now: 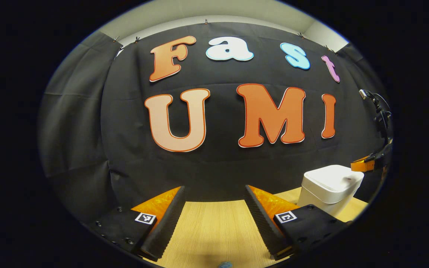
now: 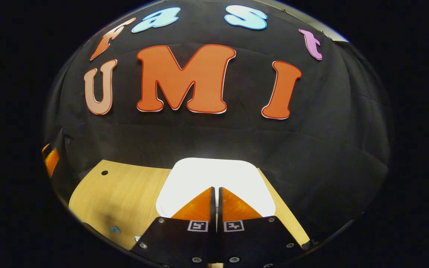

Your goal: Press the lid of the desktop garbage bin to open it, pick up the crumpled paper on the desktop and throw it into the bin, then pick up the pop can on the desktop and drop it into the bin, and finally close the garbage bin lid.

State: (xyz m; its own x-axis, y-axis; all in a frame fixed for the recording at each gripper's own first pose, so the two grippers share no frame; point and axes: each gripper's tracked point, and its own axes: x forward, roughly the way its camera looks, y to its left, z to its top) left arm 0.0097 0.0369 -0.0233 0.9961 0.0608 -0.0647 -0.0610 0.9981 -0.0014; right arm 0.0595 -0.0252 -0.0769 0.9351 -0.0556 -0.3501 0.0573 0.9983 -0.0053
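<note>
A white garbage bin (image 1: 330,188) with its lid down stands on the wooden desk at the right of the left gripper view. My left gripper (image 1: 214,193) is open over bare desk, well left of the bin, nothing between its fingers. The right gripper (image 1: 365,163) shows at the far right, just above the bin's lid. In the right gripper view, my right gripper (image 2: 215,190) is shut, its tips together directly over the flat white lid (image 2: 214,176). Whether the tips touch the lid I cannot tell.
The light wooden desk (image 2: 121,197) runs left of the bin, with a small hole (image 2: 104,172) near its back edge and a small blue speck (image 2: 115,229) near the front. Black cloth wall stands close behind the bin. A cabled mount (image 1: 380,111) rises at the right.
</note>
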